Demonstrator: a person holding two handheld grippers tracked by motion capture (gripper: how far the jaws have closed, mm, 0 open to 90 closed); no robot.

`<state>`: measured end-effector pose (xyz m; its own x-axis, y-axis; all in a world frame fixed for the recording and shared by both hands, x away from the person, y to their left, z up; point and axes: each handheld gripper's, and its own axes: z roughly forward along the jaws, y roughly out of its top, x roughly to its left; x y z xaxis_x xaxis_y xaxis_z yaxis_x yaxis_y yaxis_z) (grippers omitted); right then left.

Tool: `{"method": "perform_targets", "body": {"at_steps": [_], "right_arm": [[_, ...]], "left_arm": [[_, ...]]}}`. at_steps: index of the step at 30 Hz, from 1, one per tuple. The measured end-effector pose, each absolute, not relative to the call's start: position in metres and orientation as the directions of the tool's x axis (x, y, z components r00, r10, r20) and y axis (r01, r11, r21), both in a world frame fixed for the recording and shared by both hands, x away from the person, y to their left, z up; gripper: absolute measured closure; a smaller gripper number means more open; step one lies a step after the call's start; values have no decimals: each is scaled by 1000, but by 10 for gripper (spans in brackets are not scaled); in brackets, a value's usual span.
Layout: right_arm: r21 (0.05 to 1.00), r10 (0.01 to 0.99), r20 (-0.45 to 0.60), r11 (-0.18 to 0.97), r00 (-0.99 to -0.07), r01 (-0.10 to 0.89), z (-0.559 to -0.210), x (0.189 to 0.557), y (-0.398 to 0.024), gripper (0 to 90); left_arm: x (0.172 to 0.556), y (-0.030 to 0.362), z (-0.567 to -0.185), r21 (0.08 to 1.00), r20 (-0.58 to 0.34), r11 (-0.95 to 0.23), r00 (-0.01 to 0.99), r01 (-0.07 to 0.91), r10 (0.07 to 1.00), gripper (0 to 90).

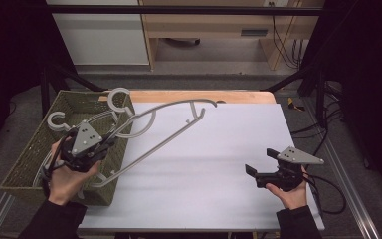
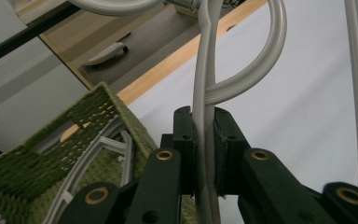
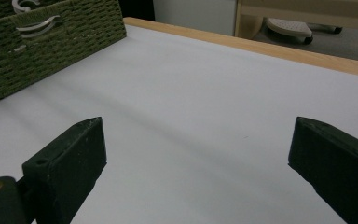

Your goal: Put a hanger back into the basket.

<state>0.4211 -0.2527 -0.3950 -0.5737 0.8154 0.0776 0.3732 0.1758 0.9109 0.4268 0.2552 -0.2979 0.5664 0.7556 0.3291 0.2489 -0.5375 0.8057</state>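
The work looks like taking grey hangers out of the green woven basket (image 1: 35, 149) and putting them on the white tabletop (image 1: 219, 169). It seems to be just starting, because no hanger lies flat on the tabletop by itself. The left hand-held gripper (image 1: 110, 139) sits over the basket's right edge and is clenched on the thin bar of one hanger (image 1: 169, 130). In the left gripper view the black pads squeeze that bar (image 2: 204, 140) between them. This hanger is partly out: its hook (image 1: 117, 97) is above the basket's far corner, and its long arm reaches away from the basket, over the tabletop. What is left is to pull it clear, lay it down, and then fetch the others. The right hand-held gripper (image 1: 259, 162) is well away from the basket, low over the tabletop, with its jaws spread wide and nothing in them. Counting things: one basket, two hand-held grippers, one hanger being lifted, and at least one more hanger (image 1: 57, 120) inside the basket. It is hard to tell just how many are piled there.
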Motion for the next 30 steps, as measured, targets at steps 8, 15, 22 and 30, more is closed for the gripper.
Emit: {"method": "perform_targets", "body": {"at_steps": [8, 15, 22, 30], "right_arm": [[912, 825, 75, 170, -560, 373, -397, 420, -255, 41], [918, 835, 77, 154, -545, 365, -396, 419, -258, 42], [915, 837, 72, 161, -542, 369, -398, 420, -256, 41], [913, 834, 71, 167, -547, 372, -399, 421, -256, 38]], "left_arm": [[436, 284, -281, 816, 338, -521, 524, 251, 782, 811], [447, 310, -280, 817, 340, -508, 485, 272, 806, 810], [460, 338, -281, 821, 326, -485, 448, 302, 832, 810], [469, 369, -287, 819, 313, -465, 419, 335, 852, 809]]}}
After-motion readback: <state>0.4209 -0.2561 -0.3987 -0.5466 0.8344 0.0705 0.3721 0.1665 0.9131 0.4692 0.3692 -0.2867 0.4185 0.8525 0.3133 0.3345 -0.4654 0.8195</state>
